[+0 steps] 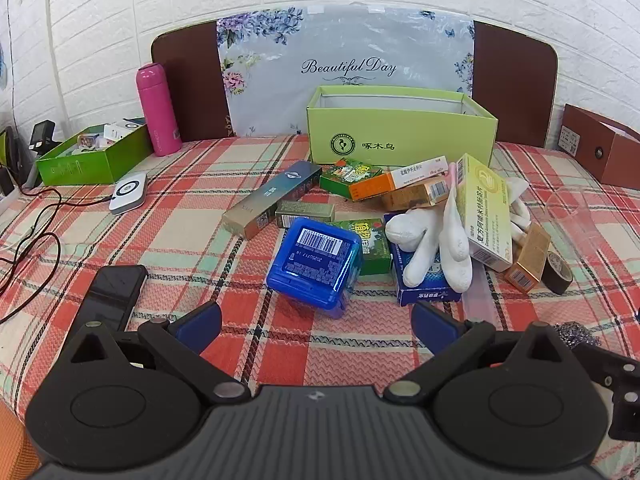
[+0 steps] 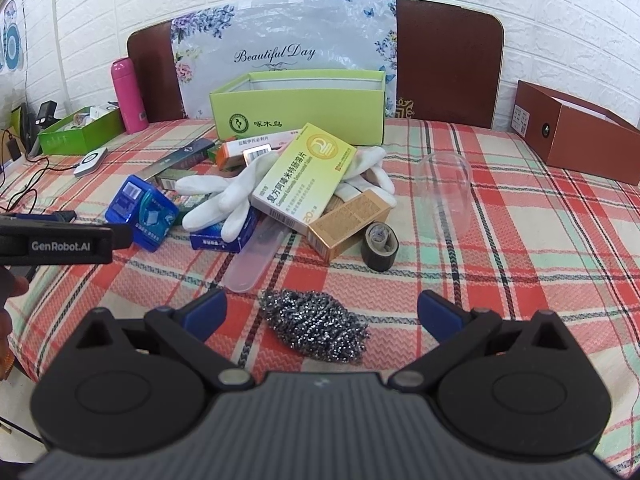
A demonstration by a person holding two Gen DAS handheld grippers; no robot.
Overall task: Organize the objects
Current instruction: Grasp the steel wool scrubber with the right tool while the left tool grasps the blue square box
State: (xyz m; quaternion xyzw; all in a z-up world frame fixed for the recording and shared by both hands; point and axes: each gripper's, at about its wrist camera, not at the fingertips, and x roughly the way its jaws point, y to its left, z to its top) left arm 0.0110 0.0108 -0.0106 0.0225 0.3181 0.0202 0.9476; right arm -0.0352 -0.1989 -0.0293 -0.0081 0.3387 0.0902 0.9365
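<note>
Both claws, left (image 1: 316, 322) and right (image 2: 322, 314), are held spread and empty. Ahead of them, boxes, white gloves (image 2: 224, 196) and a steel scourer (image 2: 316, 330) lie unsorted; the green box (image 1: 400, 132) beyond looks unfilled.

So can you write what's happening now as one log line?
step: start, nothing picked | left tool: open, near blue box | right tool: open, over steel scourer | green box: open

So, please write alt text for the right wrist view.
The open right tool hovers over a grey steel-wool scourer on a red plaid tablecloth. Behind lie white cotton gloves, a yellow medicine carton and a light-green open box.
</note>
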